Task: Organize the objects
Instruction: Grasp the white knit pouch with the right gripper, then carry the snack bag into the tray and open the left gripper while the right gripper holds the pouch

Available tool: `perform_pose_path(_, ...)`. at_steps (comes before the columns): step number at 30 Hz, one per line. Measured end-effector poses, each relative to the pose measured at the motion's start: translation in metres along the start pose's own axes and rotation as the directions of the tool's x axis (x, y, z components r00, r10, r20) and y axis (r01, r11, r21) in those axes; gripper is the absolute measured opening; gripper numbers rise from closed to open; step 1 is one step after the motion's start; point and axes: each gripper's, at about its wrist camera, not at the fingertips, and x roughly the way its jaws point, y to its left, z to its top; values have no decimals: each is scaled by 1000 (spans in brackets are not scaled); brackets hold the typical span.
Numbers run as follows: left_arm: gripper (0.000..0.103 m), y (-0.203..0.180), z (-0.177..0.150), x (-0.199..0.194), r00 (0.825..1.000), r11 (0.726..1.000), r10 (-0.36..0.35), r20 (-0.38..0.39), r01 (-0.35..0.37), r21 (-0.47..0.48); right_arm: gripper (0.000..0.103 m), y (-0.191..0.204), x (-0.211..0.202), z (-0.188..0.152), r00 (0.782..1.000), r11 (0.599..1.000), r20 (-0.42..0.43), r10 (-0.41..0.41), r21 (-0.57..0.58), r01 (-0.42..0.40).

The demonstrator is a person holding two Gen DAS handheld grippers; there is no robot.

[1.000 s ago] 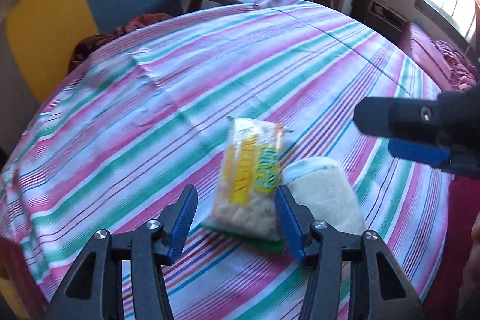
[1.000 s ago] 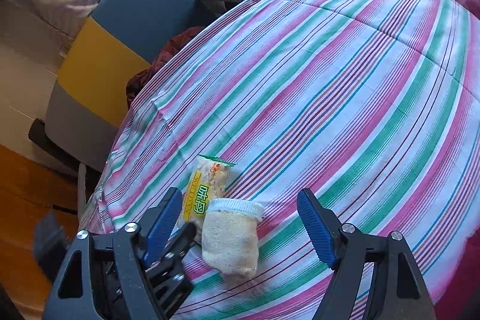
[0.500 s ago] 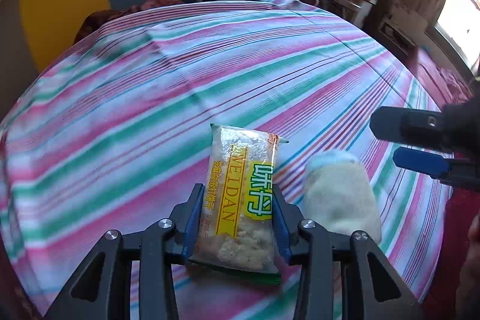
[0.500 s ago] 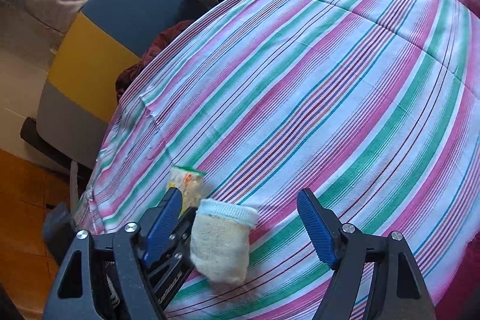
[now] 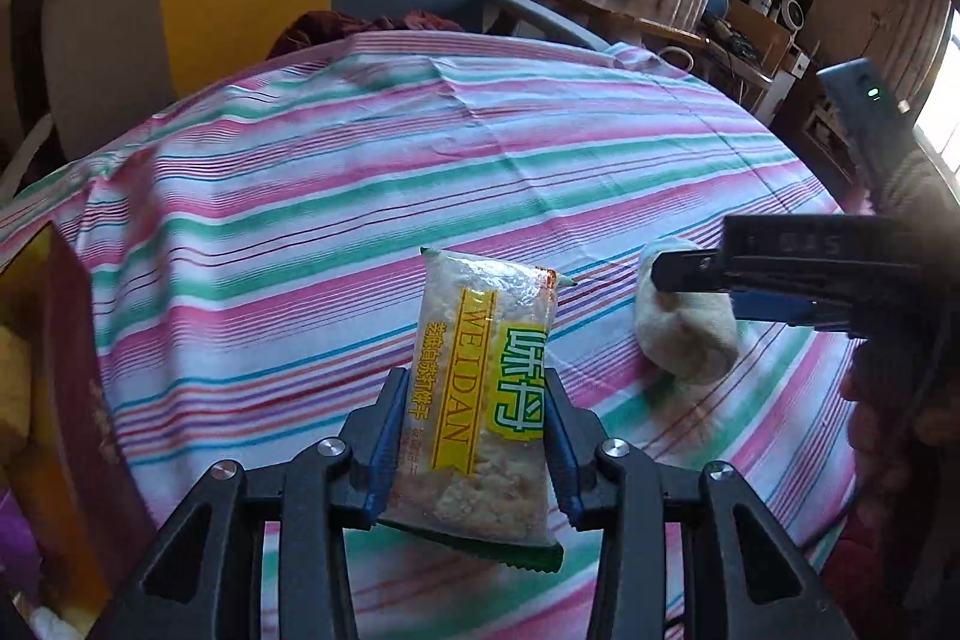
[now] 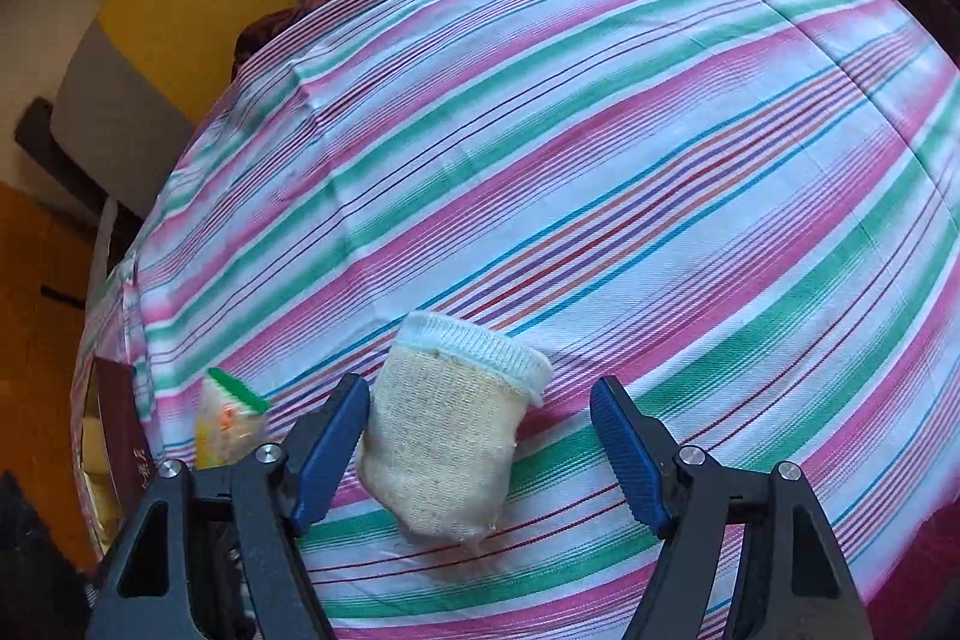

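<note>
Left gripper point(image 5: 474, 436), lower centre of its view, clamps a WEIDAN snack packet point(image 5: 480, 388) above the striped tablecloth point(image 5: 360, 196). Right gripper point(image 6: 480, 451), jaws closing but not yet pressing, straddles a cream sock point(image 6: 447, 430) lying on the cloth at lower centre; a maroon box point(image 5: 84, 400) stands at the left edge.

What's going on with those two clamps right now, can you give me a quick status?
Left tool shut on snack packet. Right tool closing around knitted sock, pads not yet pressing. Nothing in the way on striped tablecloth.
</note>
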Motion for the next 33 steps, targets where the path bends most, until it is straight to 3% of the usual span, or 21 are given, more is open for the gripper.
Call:
perform_pose_path(2, 42, 2, -4, -13, 1000, 1000, 10, 23, -10, -7, 74, 3, 2, -2, 1000, 1000, -5, -4, -31, 4)
perform_pose_path(5, 42, 8, -11, -33, 998, 1000, 22, 59, -21, -15, 57, 13, 2, -6, 1000, 995, -8, 12, -95, -13)
perform_pose_path(8, 42, 20, -20, -56, 995, 998, 36, 96, -31, -50, 49, 26, 6, -11, 1000, 986, -17, 11, -167, -14)
perform_pose_path(14, 42, 48, -39, -108, 978, 990, 102, 180, -82, -115, 47, 33, 8, -16, 1000, 975, 0, -24, -220, 23)
perform_pose_path(20, 42, 79, -59, -154, 947, 971, 201, 251, -158, -182, 47, 41, 11, -16, 998, 963, 23, -56, -264, 60)
perform_pose_path(26, 42, 111, -80, -173, 934, 943, 261, 244, -193, -270, 47, 49, 11, -21, 994, 943, 55, -93, -315, 105)
perform_pose_path(33, 42, 138, -101, -178, 931, 917, 295, 216, -212, -338, 47, 60, 14, -24, 989, 918, 89, -122, -368, 147)
